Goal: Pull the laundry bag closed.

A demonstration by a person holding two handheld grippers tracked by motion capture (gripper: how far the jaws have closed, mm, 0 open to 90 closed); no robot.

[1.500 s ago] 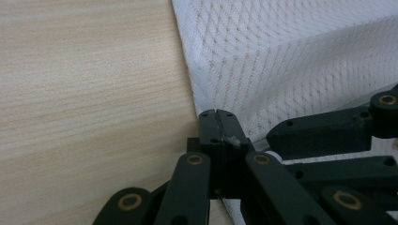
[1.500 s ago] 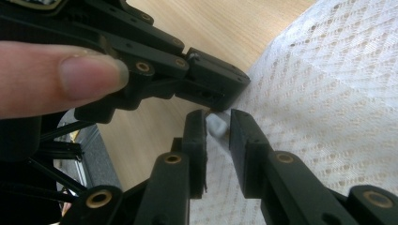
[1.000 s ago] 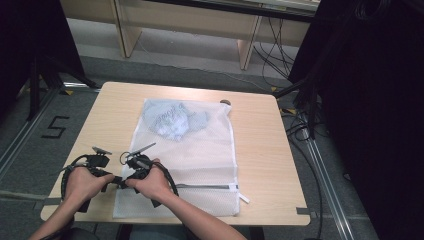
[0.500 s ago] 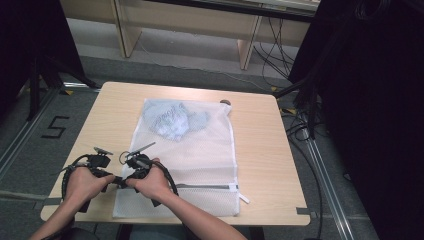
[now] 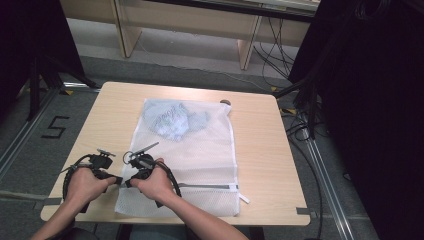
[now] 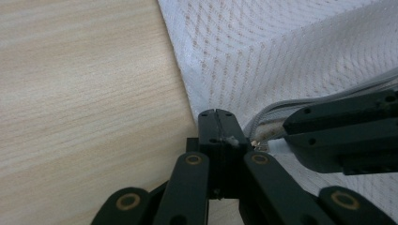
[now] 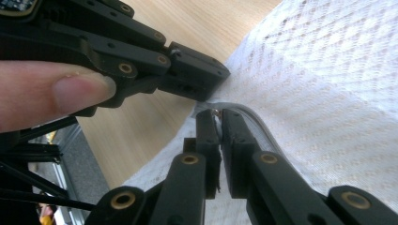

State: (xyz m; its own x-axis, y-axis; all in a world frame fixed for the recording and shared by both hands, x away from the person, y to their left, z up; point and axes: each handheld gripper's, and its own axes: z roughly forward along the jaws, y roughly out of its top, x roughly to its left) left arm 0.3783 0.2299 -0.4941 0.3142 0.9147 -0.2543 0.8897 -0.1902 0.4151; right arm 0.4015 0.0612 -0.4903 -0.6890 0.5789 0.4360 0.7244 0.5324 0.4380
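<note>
left gripper (image 6: 217,115): fingers clamp mesh bag (image 5: 200,150) edge | right gripper (image 7: 219,112): fingers just closed on zipper pull (image 7: 216,111)

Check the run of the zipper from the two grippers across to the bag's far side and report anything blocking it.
Nothing visible blocks it. Both the left gripper and right gripper are pinched at the zipper on the mesh bag's left end; the grey track lies bare rightward.
</note>
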